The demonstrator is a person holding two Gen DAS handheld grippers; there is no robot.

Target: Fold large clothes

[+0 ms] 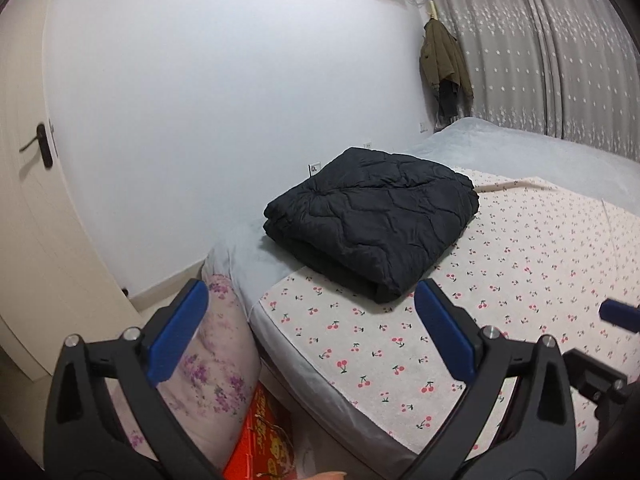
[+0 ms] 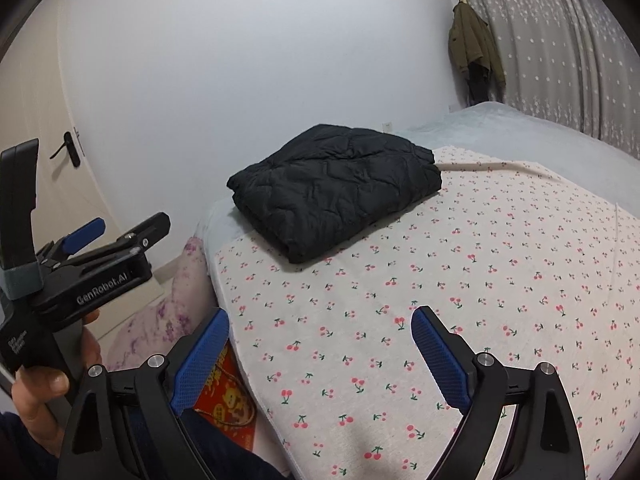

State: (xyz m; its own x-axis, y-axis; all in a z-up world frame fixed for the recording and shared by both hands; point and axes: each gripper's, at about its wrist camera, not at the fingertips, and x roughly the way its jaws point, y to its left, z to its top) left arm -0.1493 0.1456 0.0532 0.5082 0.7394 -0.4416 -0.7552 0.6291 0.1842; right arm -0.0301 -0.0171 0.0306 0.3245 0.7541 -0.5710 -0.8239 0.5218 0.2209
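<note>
Folded into a thick, squarish bundle: black quilted padded garment (image 1: 372, 224), lying on the white cherry-print cotton sheet (image 1: 520, 280) near the far left corner of the bed (image 1: 540, 148), partly over the pale grey-blue cover beneath. Layers stacked neatly, fold edges facing the cameras, nothing trailing loose.

Left tongs (image 1: 312, 336) spread wide, blue pads well apart, empty, hovering short of the bundle and above the bed's near edge. Right tongs (image 2: 320, 356) likewise wide and empty, over the cherry sheet, well apart from the garment. Seen from the right wrist view, the left tongs held in a hand (image 2: 48, 384) off to the side of the bed, clear of the cloth.

Probably the close of the fold: bundle compact, both tongs off it and pulled back. Judged from the shape alone, little or nothing left to fold; at most a last press or squaring of the edges.

Next move, if any: either a tidy-up, calling for a low approach with both tongs to the near fold edge, pads closing on all layers together so the puffy stack does not spring apart; or a lift of the whole bundle to a storage place, calling for a grip from both sides at once. Padded fabric likely slippery and springy, so a shallow pinch risks peeling off only the top layer.

Elsewhere: floral pillow (image 1: 208, 364) and red printed box (image 1: 260, 440) beside the bed, olive jacket (image 1: 442, 60) hanging by the star-print curtain (image 1: 560, 60).
</note>
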